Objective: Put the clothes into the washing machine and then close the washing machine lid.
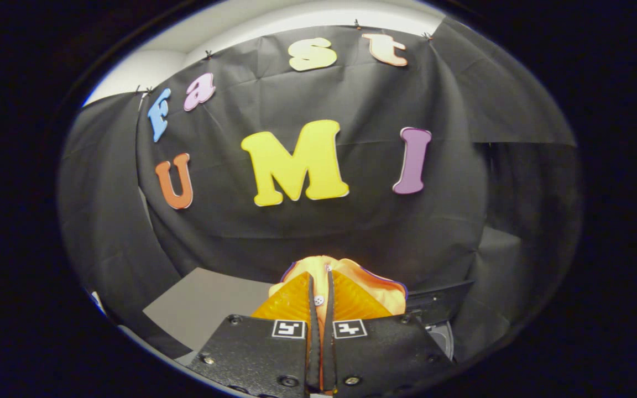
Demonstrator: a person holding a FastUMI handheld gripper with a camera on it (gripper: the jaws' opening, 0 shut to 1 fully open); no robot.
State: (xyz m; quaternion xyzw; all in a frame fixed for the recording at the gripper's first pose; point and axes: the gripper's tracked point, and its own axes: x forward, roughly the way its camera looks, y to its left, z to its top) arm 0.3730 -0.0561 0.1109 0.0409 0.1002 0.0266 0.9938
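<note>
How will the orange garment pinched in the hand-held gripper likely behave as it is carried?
The orange garment, with a small white button, bunches and folds beyond the nearly closed fingers of the hand-held gripper, so it is probably floppy and will drape. It looks like thin cloth, so it is likely light. Loose folds may snag or trail.

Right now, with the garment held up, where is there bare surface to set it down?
The hand-held gripper is shut on the orange garment. Beyond the fingers on one side lies a bare grey surface, bordered by the booth's black cloth. The other side is crowded by a dark edge and a rounded part, hard to identify.
</note>
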